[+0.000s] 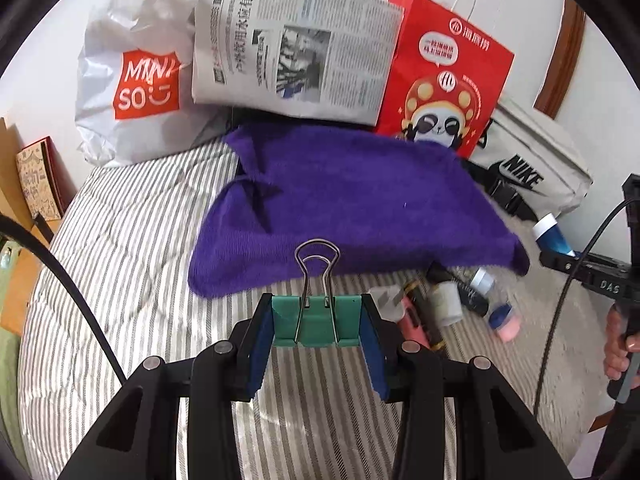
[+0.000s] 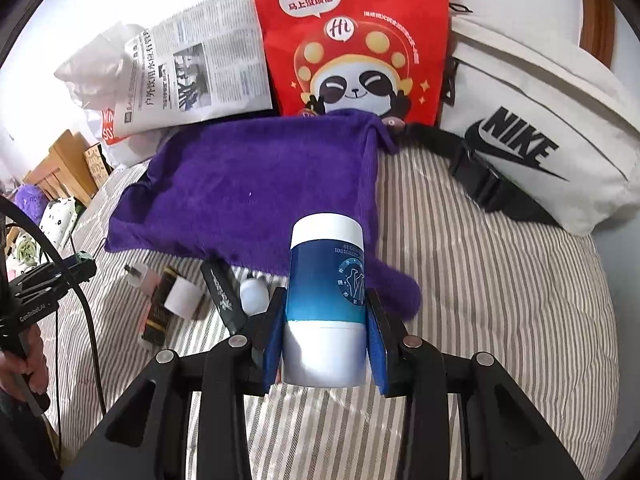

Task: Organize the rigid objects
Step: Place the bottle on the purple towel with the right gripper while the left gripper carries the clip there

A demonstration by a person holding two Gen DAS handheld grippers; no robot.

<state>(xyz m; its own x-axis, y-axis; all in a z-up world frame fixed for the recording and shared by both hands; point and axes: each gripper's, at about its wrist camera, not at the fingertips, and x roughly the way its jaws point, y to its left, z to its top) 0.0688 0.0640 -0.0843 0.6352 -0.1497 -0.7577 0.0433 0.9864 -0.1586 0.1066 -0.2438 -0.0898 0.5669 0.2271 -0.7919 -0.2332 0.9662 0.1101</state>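
A green binder clip [image 1: 316, 322] with silver wire handles sits between blue pads [image 1: 262, 346]. The bottle [image 2: 326, 304] is blue with white ends. At twelve o'clock lies a purple towel [image 1: 352, 204] on the grey-and-white striped bedspread [image 1: 128, 264]; beyond stand a red panda-print paper bag [image 2: 352, 40] and a white Nike bag [image 2: 540, 136] with black lettering.

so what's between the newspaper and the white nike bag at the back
The red paper bag with the panda stands between the newspaper and the white Nike bag, clearest in the right wrist view.
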